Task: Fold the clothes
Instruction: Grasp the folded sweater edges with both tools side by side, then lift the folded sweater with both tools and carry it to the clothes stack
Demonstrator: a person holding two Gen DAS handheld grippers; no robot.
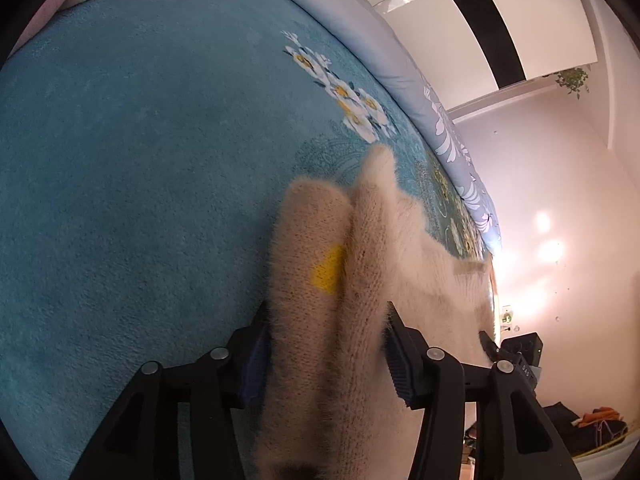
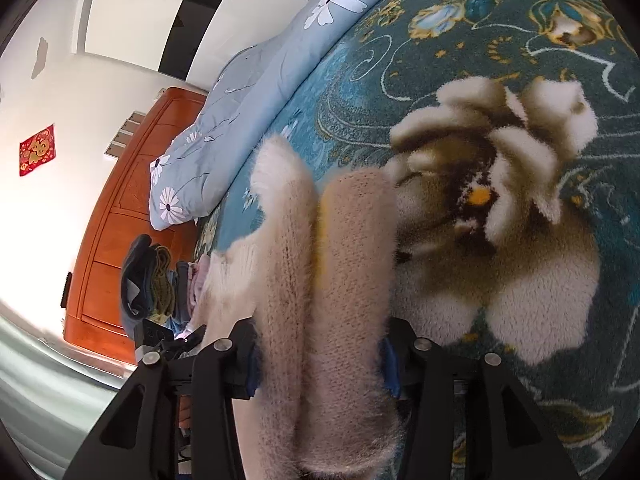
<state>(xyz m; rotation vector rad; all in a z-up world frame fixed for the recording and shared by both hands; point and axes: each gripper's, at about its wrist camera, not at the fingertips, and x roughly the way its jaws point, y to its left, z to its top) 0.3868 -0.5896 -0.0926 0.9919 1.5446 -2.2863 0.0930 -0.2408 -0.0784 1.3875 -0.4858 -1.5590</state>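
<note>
A fuzzy beige knit sweater (image 1: 360, 264) with a yellow patch (image 1: 329, 270) is bunched between the fingers of my left gripper (image 1: 326, 344), which is shut on it above the teal floral blanket (image 1: 120, 160). In the right wrist view the same sweater (image 2: 332, 280) is pinched in a thick fold by my right gripper (image 2: 320, 360), also shut on it. The sweater stretches from one gripper towards the other. The other gripper's tip (image 1: 490, 344) shows at the sweater's far end.
A light blue flowered quilt (image 1: 400, 64) lies along the blanket's edge; it also shows in the right wrist view (image 2: 248, 92). A stack of clothes (image 2: 156, 280) sits by an orange wooden headboard (image 2: 132, 208). White wardrobe (image 1: 460, 8) stands behind.
</note>
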